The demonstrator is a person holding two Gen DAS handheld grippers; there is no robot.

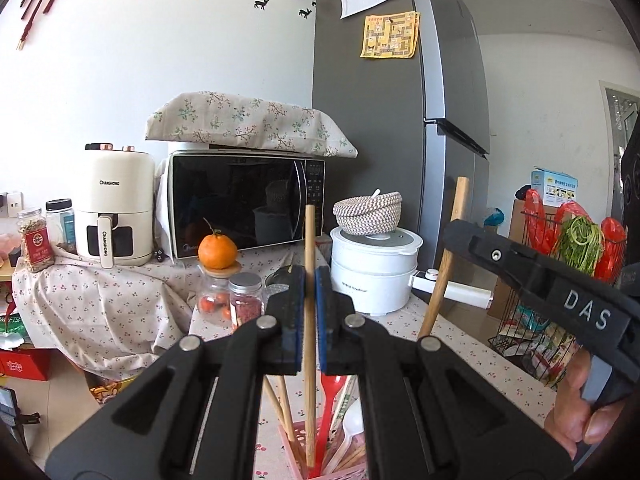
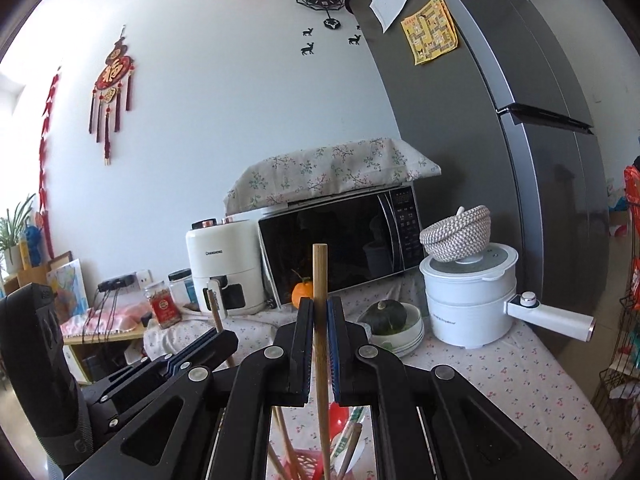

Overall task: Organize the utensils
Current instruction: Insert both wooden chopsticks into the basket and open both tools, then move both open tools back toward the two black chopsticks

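Observation:
My left gripper [image 1: 310, 276] is shut on a thin wooden chopstick [image 1: 309, 236] that stands upright, its lower end down in a pink basket [image 1: 294, 442]. The basket also holds a red plastic spoon [image 1: 330, 400], a white spoon [image 1: 352, 424] and more chopsticks. My right gripper [image 2: 320, 304] is shut on a thicker wooden stick [image 2: 320, 268], upright over the same pink basket [image 2: 308, 460]. In the left wrist view the right gripper [image 1: 454, 232] comes in from the right, holding its stick [image 1: 460, 200] tilted. In the right wrist view the left gripper [image 2: 218, 338] is at lower left.
On the flowered tablecloth [image 1: 460, 360] stand a white cooker [image 1: 372, 272] topped by a woven basket, a microwave [image 1: 244, 204], an air fryer [image 1: 114, 208], jars and an orange [image 1: 217, 251]. A squash in stacked bowls [image 2: 386, 314], grey fridge [image 1: 380, 140], wire rack [image 1: 560, 280].

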